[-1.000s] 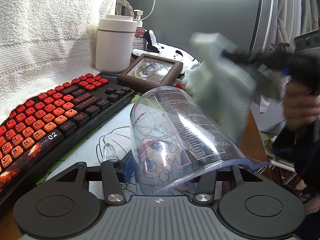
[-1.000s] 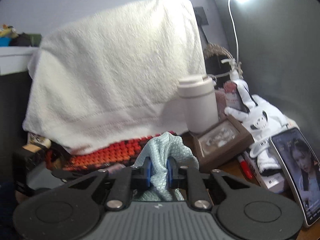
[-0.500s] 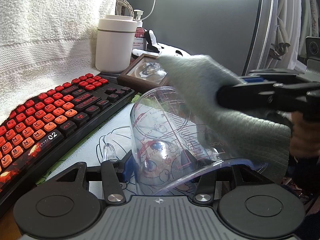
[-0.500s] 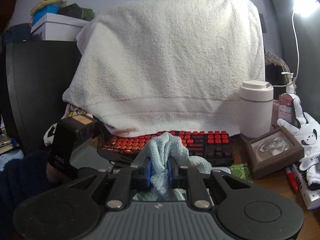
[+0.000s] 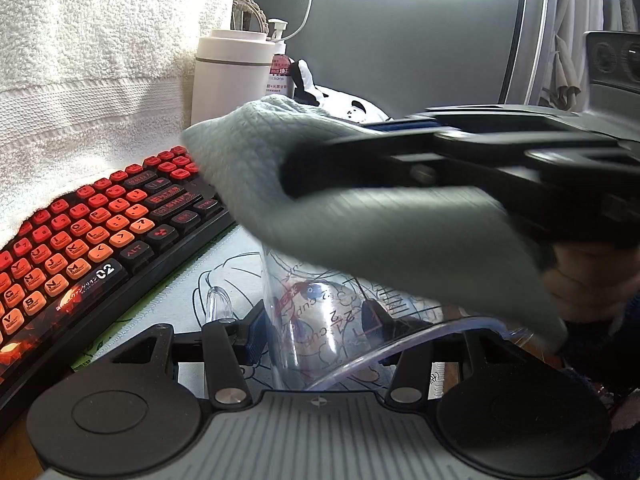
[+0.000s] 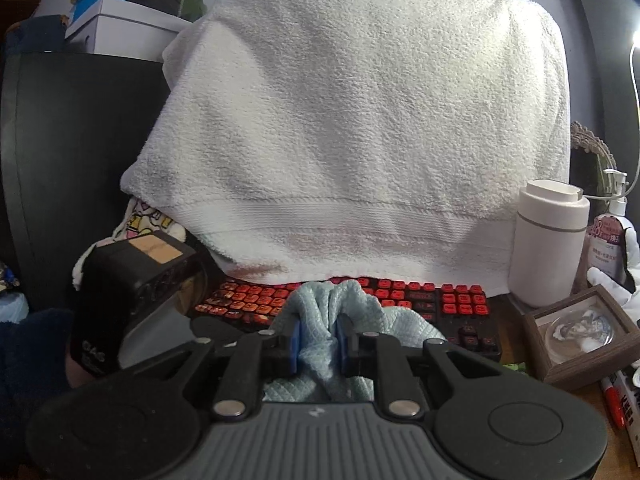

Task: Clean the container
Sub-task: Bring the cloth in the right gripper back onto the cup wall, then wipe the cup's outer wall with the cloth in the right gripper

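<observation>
Left hand-held gripper (image 5: 316, 326) clamps the clear measuring cup (image 5: 320, 320), lying tipped over the desk mat (image 5: 224, 280). Right hand-held gripper (image 6: 318, 344) pinches the blue-grey cloth (image 6: 320, 320), which has swung in from the right and now drapes the cup's upper wall (wiping contact likely). Cup see-through, printed scale marks. Red keyboard (image 5: 80, 232) beyond.

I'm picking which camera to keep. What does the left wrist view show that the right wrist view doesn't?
Only the left wrist view shows the clear measuring cup held in the left gripper, and the drawing-printed mat beneath. Only the right wrist view shows the stacked boxes and red marker. Both show the blue cloth, the keyboard and the white towel.
</observation>
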### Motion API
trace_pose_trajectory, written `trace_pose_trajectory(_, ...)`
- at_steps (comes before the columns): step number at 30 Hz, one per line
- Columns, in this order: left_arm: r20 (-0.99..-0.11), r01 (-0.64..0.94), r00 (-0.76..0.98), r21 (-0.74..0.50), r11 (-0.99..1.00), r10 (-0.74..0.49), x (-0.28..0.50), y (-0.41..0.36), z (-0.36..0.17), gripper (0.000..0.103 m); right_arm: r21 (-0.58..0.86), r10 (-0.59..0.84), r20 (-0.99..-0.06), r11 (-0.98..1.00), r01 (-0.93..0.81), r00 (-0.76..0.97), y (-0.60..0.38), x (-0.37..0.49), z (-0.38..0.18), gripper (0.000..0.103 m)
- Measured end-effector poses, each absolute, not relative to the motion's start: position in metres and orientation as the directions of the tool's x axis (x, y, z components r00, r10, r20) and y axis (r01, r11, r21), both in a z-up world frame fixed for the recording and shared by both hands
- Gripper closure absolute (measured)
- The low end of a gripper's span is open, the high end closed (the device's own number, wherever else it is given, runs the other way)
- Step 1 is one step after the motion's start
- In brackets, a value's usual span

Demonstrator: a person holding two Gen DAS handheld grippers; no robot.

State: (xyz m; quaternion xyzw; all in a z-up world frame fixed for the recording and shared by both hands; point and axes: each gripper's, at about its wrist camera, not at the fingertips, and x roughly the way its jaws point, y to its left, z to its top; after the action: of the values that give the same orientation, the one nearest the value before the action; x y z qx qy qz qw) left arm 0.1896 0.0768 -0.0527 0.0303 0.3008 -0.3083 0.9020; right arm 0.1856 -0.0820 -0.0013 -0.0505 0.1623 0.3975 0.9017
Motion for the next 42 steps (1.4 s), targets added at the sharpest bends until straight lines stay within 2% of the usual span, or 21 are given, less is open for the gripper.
trace_pose_trajectory(4, -0.561, 0.574, 0.629, -0.131, 0.808, -0.538, 0.190, 0.077, -0.053, 0.054, 0.050, 0.666, -0.331, 0.720, -0.692, 0.669, -0.096, 0.198, -0.004, 0.086)
trace_pose_trajectory(16, -0.561, 0.574, 0.629, -0.130, 0.808, -0.537, 0.191, 0.077, -0.053, 0.054, 0.149, 0.718, -0.328, 0.681, -0.717, 0.614, -0.129, 0.158, -0.010, 0.086)
trace_pose_trajectory(21, -0.561, 0.574, 0.629, -0.131, 0.808, -0.538, 0.189, 0.076, -0.053, 0.054, 0.105, 0.752, -0.303, 0.637, -0.763, 0.586, -0.106, 0.141, -0.008, 0.086)
trace_pose_trajectory(27, -0.561, 0.574, 0.629, -0.131, 0.808, -0.538, 0.188, 0.075, -0.052, 0.054, 0.118, 0.783, -0.321, 0.591, -0.798, 0.533, -0.084, 0.165, -0.002, 0.085)
trace_pose_trajectory(35, -0.561, 0.574, 0.629, -0.130, 0.808, -0.538, 0.189, 0.076, -0.052, 0.054, 0.035, 0.711, -0.360, 0.657, -0.753, 0.604, -0.068, 0.194, -0.001, 0.086)
trace_pose_trajectory(42, -0.561, 0.575, 0.630, -0.129, 0.808, -0.537, 0.189, 0.076, -0.052, 0.054, 0.081, 0.672, -0.336, 0.718, -0.691, 0.659, -0.098, 0.202, -0.007, 0.086)
